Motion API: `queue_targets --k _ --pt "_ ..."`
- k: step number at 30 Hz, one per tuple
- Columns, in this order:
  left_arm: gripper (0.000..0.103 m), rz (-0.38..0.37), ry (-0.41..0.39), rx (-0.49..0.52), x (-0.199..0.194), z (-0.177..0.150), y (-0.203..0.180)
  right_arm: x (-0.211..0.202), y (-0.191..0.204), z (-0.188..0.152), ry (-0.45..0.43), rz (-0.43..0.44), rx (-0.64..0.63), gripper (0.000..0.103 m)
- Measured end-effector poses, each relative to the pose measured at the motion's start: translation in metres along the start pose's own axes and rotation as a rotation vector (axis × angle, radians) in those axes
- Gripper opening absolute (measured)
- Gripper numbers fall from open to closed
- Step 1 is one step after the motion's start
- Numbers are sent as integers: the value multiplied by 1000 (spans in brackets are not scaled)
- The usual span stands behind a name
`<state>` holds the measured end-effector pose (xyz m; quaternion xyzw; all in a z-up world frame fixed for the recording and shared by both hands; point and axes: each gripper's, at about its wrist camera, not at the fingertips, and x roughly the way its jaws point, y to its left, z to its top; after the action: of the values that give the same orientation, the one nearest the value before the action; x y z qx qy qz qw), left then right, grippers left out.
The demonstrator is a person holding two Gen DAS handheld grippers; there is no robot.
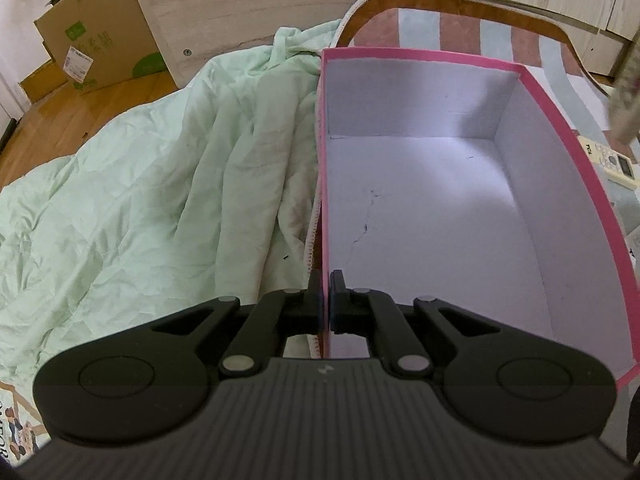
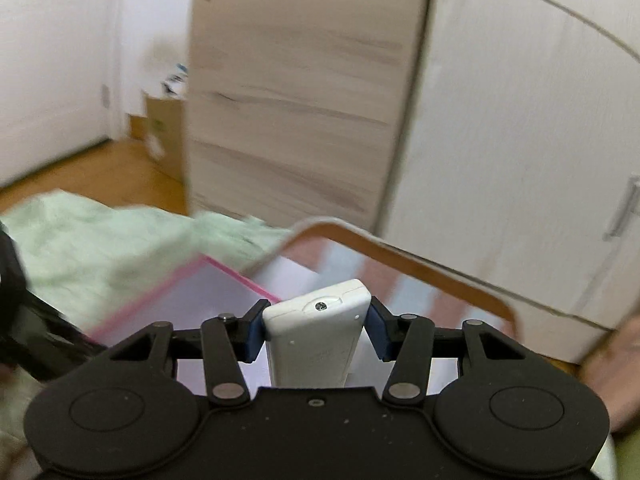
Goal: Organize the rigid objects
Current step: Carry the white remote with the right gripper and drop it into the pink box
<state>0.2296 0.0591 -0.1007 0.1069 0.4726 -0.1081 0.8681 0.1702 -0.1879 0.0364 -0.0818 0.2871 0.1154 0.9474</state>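
Right gripper clamps white remote (left view: second remote).

A bed with a striped pink, white and grey cover filled the frame. On it, a rumpled pale green blanket spread across the left. A pink-edged box stood at the right, with a remote control at the right edge.

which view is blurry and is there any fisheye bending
Right wrist view: motion-smeared background, though the white plastic remote control in the right hand-held gripper stays crisp. Left wrist view: sharp, fisheye bowing the pink-rimmed white cardboard box.
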Motion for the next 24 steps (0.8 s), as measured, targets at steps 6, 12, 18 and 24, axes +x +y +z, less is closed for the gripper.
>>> queue_targets --k 6,12,18,24 --pt "2 -23 7 -24 0 -2 2 59 28 8 61 206 92 56" --pt "2 -32 -2 -33 -3 -1 4 132 39 -16 139 277 301 56" --pt "2 -28 -5 -26 -3 -3 4 154 54 -47 155 197 332 53" --pt "2 -34 -3 -31 -3 -1 4 133 60 -76 277 182 324 29"
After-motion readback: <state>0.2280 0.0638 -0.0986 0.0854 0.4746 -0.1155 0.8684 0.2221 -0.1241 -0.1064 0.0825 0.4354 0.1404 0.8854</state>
